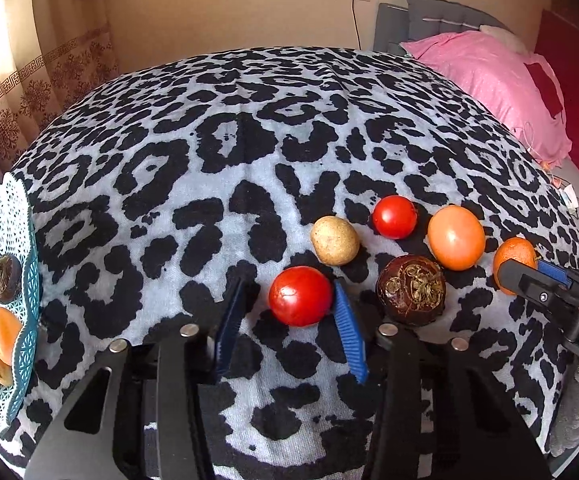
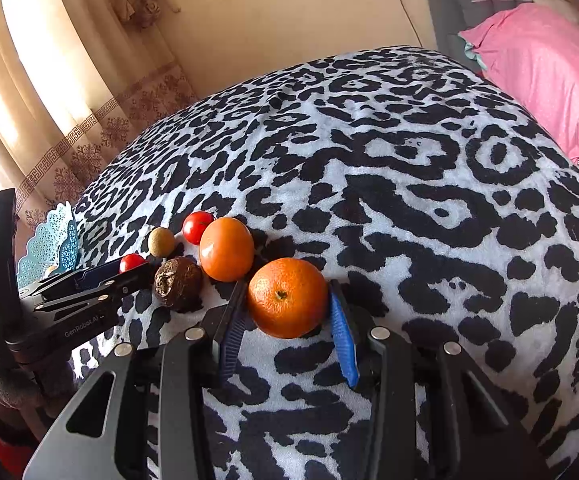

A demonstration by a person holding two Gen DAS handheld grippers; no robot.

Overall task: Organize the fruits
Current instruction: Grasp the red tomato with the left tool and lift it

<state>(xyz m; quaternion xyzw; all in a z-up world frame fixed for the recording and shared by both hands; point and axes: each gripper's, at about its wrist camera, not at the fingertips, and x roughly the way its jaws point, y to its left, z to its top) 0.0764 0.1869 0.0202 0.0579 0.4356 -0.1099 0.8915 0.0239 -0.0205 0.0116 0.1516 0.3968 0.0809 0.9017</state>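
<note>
**Both tools straddle fruit on the leopard-print bed**

The left tool [image 1: 289, 312] stands wide apart over the leopard-print blanket [image 1: 193, 168] on the bed. A red tomato [image 1: 300, 296] sits between its blue pads [image 1: 349, 336]; the right-hand pad lies just beside the fruit and the other stands off from it.

From that tomato, a tan round fruit [image 1: 334, 241] lies at 1 o'clock, a second smaller tomato [image 1: 394, 217] farther out at 1 o'clock, and a dark brown fruit [image 1: 411, 290] with a dried tuft at 3 o'clock. A smooth pale-orange fruit [image 1: 456, 237] sits at 2 o'clock.

The right tool [image 2: 285, 316] is also spread wide, with a dimpled orange [image 2: 288, 297] between its pads [image 2: 343, 344], neither of them clearly pressing on the peel.

At 9 o'clock in the left wrist view, a light blue lattice basket [image 1: 9, 208] rests at the blanket's edge, with one dark fruit and several orange ones inside. A pink pillow [image 1: 489, 80] lies at 1 o'clock near the headboard.
</note>
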